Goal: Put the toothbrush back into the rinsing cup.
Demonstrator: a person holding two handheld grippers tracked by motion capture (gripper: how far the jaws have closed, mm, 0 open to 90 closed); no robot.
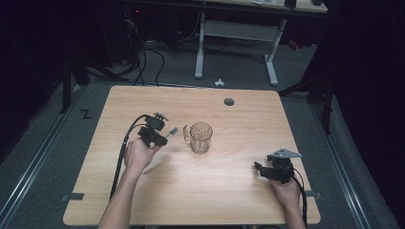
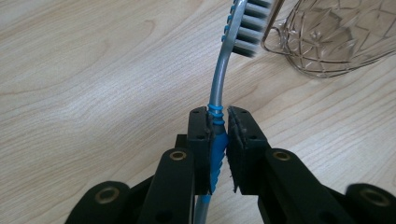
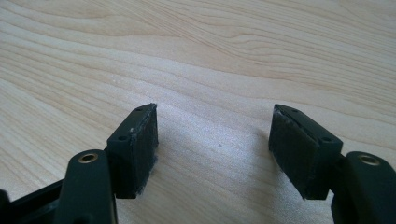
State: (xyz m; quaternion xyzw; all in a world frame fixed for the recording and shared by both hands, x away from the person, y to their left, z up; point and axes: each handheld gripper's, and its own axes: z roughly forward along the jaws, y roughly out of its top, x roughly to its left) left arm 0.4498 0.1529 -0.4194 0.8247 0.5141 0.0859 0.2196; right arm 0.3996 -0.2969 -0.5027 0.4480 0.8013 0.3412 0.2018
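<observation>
Left gripper point(image 2: 218, 140) clamped on toothbrush point(image 2: 223, 74) at its blue ribbed grip; bristles at frame top, beside glass mug point(image 2: 336, 37). Right gripper point(image 3: 212, 149) spread wide over bare table point(image 3: 196, 56), lower right of high view. No legible writing.

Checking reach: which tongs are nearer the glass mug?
Left. The left tongs, gripping a toothbrush, sit just beside the glass mug; the right tongs are well off.
</observation>
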